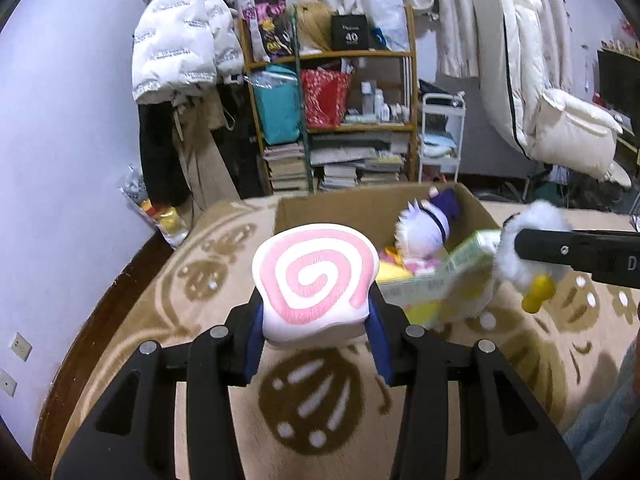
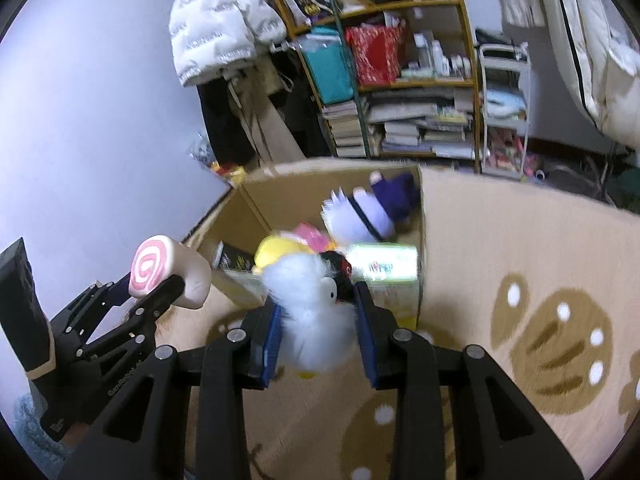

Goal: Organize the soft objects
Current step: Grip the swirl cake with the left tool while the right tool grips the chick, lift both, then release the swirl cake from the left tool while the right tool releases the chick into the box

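Left gripper [image 1: 316, 320] pinching a pink-and-white swirl roll plush [image 1: 316, 276] between its blue pads [image 1: 253, 344], raised above the beige patterned rug [image 1: 320, 412], at the near left of the open cardboard box [image 1: 320, 210]. Same roll plush [image 2: 168, 276] seen from the right wrist view at the left, clamped in the left gripper [image 2: 160, 292], beside the box's near left corner.

Right gripper [image 2: 318, 336] pinching a fluffy white bird plush [image 2: 312, 316] with a yellow beak or foot, both blue pads [image 2: 366, 340] pressed into the fur, held at the near edge of the cardboard box [image 2: 422, 216]. From the left wrist view, the bird plush [image 1: 532, 248] hanging at the right, partly behind the black finger of the right gripper [image 1: 576, 256]; yellow part pointing down.

Inside the box: a white-haired doll in purple [image 2: 368, 212] at the far right, a yellow and pink soft toy [image 2: 288, 246] nearer the middle, somewhat blurred, and a green-and-white carton [image 2: 382, 268] at the near right.

Beyond the box, a wooden shelf [image 1: 332, 92] stacked with bags and books, a white puffer jacket [image 1: 180, 40] hanging to its left.
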Demonstrator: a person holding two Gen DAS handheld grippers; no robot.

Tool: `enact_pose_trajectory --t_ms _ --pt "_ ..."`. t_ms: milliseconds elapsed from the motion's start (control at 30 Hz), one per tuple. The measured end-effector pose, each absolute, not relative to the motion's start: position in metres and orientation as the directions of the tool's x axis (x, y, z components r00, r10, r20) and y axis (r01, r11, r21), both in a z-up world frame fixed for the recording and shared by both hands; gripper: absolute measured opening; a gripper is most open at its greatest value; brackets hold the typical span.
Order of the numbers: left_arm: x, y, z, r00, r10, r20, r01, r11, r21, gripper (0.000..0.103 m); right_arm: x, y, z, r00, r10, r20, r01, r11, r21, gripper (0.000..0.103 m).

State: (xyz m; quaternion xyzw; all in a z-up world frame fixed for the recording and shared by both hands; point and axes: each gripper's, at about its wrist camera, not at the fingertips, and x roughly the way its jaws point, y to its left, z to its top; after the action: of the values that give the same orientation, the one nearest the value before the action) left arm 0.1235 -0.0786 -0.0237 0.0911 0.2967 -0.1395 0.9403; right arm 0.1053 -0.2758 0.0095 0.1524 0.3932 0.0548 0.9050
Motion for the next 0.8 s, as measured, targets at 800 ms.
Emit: enact_pose_trajectory --t_ms 800 --pt "0.201 -0.099 -0.02 0.786 -0.162 -0.596 0.259 0.963 0.079 0.056 0.188 -0.274 0.005 0.7 0.249 -0.669 0.009 0.934 0.357 0.038"
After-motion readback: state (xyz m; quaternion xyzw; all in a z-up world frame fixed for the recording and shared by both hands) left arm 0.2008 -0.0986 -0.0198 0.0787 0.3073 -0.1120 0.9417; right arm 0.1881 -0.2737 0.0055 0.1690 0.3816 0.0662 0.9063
